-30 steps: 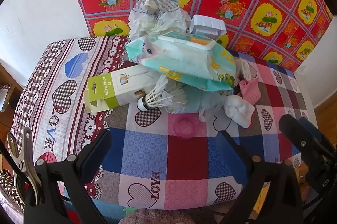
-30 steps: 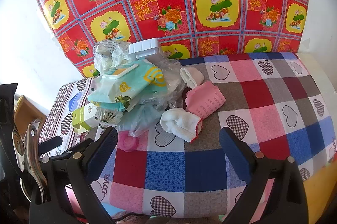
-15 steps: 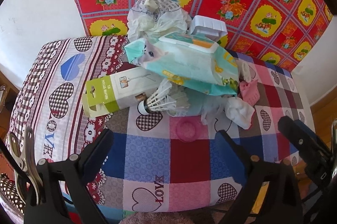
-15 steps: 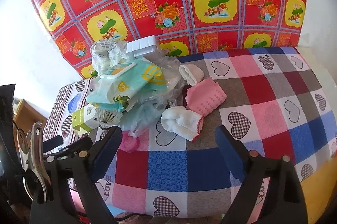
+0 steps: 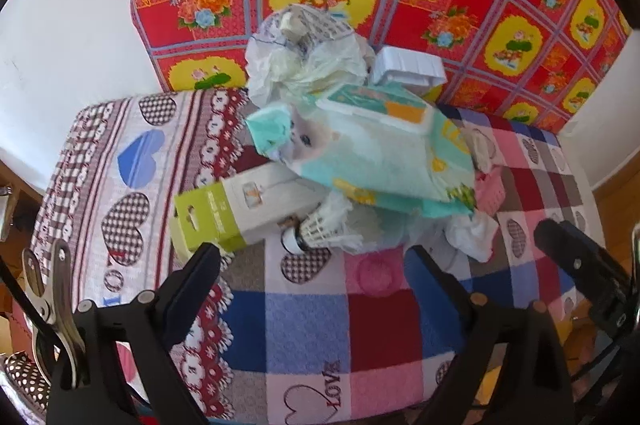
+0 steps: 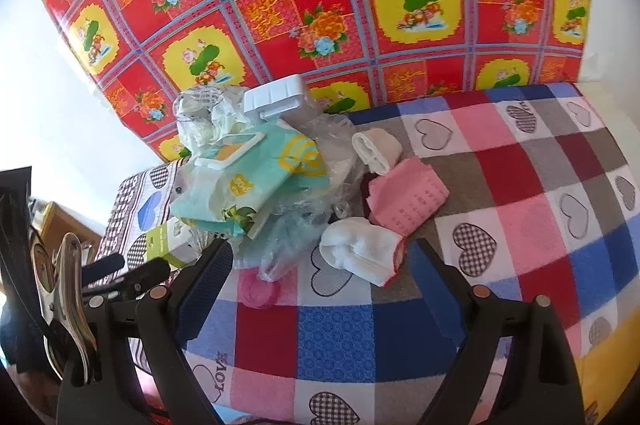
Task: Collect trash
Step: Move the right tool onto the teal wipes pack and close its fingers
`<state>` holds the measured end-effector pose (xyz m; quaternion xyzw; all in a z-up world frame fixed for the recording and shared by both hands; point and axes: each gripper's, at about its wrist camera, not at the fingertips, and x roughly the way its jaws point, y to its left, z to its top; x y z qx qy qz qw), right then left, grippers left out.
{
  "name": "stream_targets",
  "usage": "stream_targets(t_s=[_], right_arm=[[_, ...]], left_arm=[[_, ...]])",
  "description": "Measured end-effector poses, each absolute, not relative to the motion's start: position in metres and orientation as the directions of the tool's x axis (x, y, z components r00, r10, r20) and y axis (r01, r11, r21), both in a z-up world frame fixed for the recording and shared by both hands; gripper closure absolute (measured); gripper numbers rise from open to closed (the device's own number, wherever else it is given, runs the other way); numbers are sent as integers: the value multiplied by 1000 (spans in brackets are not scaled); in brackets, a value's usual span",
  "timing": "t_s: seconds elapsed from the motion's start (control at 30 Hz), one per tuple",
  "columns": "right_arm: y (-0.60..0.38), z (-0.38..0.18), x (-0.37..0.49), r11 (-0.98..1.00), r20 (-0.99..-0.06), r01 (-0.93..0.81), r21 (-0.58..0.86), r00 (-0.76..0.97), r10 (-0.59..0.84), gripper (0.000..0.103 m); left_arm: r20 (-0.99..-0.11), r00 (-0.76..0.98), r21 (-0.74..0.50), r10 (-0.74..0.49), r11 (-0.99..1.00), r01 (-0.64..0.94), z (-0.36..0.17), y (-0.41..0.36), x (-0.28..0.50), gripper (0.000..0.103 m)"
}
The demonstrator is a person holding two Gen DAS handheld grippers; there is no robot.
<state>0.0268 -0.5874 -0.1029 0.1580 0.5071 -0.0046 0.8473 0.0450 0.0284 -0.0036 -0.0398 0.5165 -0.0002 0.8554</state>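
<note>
Both rigs edged closer to the trash pile [image 5: 352, 153]; left gripper [image 5: 316, 261] and right gripper [image 6: 324, 261] wide open, empty, lining up a first pick.

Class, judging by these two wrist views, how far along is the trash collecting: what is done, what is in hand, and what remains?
Done: nothing visibly.

In hand: nothing; the left gripper and right gripper are open and empty.

Left: the whole pile, including the wet-wipes pack, crumpled plastic bag, green-and-white box and shuttlecock.
</note>
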Motion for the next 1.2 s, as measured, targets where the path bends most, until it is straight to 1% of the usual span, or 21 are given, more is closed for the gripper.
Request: stream_targets(t_s=[0.1,0.23,0.3,0.47,0.57,0.67,0.83,0.9,0.97,1.03,1.2], right_arm=[[-587,-107,35,947,-859,138,289,474,193,16],[-584,-115,47,939,-854,89,332,451,259,16],[-580,-118,52,941,-853,71,330,449,265,17],[-575,-123,64,932,-862,91,350,421,283,18],[-572,-124,70,933,-864,112,341,428,264,19],[-570,-125,73,918,-862,153,366,428,272,20],[-561,-127,84,909,-868,198,366,425,257,29],[-556,-127,90,907,-866,204,369,430,256,31],[-551,-127,97,912,-869,203,355,433,242,35],[-548,-129,103,914,-874,210,347,426,234,41],[-543,-138,114,916,-893,250,314,406,195,46]], left_arm=[[-893,449,-61,-31,997,-53,-4,32,56,11],[-899,439,-40,-15,998,-49,-6,37,72,13],[-903,429,-32,-9,998,-47,-8,41,79,16],[-916,398,-80,-54,996,-48,-10,55,100,20],[-912,404,-82,-68,996,-18,-7,60,113,22],[-907,409,-99,-99,995,21,-3,64,129,22],[-910,387,-144,-150,989,43,-14,71,161,24],[-916,363,-169,-173,985,44,-23,75,170,29],[-923,337,-184,-187,982,42,-32,77,177,31],[-921,316,-221,-225,974,51,-39,80,185,31],[-917,297,-259,-268,963,69,-47,85,195,30]])
